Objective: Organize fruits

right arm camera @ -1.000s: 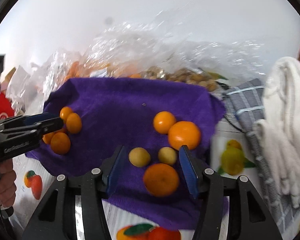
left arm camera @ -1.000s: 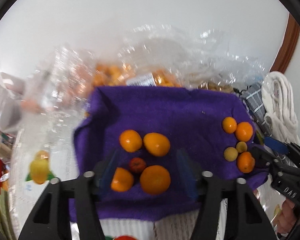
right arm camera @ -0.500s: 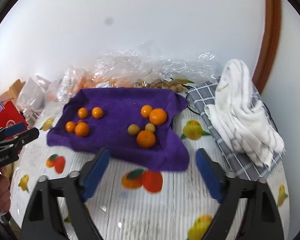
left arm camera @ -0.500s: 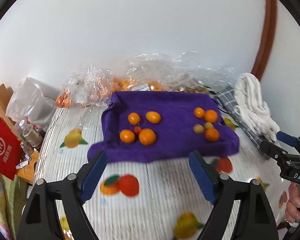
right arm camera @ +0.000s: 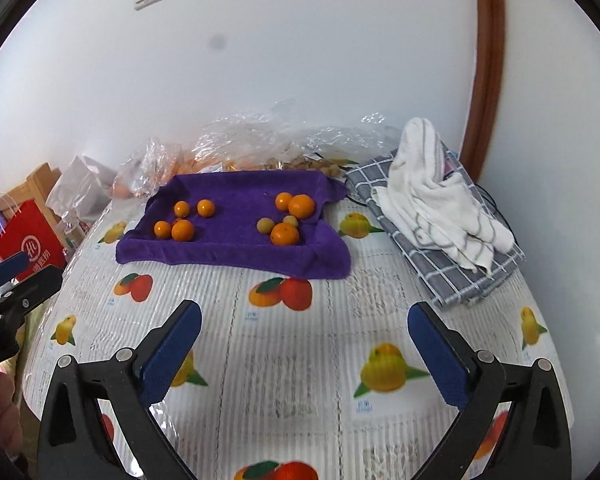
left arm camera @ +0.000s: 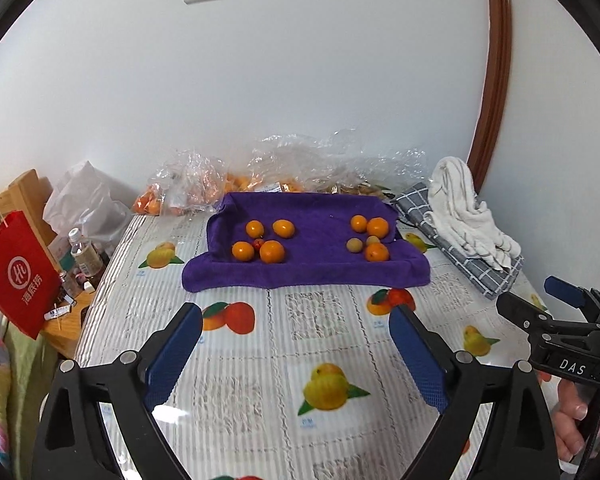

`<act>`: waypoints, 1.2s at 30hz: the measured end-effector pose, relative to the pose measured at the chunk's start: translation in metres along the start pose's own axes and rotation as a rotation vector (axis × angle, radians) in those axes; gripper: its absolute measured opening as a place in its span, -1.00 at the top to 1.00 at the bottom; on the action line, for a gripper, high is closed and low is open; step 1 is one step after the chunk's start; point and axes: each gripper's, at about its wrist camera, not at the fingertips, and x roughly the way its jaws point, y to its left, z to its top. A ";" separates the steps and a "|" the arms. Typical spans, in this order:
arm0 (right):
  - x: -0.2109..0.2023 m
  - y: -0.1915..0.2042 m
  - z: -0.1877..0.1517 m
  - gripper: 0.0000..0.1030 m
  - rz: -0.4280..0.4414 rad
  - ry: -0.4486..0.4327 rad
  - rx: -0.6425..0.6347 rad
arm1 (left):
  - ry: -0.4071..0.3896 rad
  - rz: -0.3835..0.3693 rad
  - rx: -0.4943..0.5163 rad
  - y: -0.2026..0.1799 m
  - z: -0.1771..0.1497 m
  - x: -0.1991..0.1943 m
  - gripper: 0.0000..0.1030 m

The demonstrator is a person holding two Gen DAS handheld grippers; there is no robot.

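Note:
A purple towel [left arm camera: 312,268] [right arm camera: 228,256] lies at the far side of the table. On its left sits a group of oranges [left arm camera: 272,251] [right arm camera: 183,230] with a small red fruit [left arm camera: 257,244]. On its right sits a second group of oranges [left arm camera: 377,227] [right arm camera: 285,234] with small yellow fruits [left arm camera: 354,245] [right arm camera: 264,225]. My left gripper [left arm camera: 296,334] is open and empty, well back from the towel. My right gripper [right arm camera: 305,330] is open and empty, also well back.
Clear plastic bags of fruit [left arm camera: 284,172] [right arm camera: 260,140] lie behind the towel by the wall. A white towel [left arm camera: 468,208] [right arm camera: 436,196] lies on a grey checked cloth [right arm camera: 460,272] at right. A red paper bag [left arm camera: 16,276] and bottles [left arm camera: 85,256] stand off the table's left edge.
Both grippers have pulled back and up from the fruit groups on the towel and opened wider. The fruits stay in two groups.

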 end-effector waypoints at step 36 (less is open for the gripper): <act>-0.047 -0.005 -0.021 -0.98 -0.026 -0.073 -0.008 | -0.047 0.004 0.015 -0.014 -0.015 -0.037 -0.84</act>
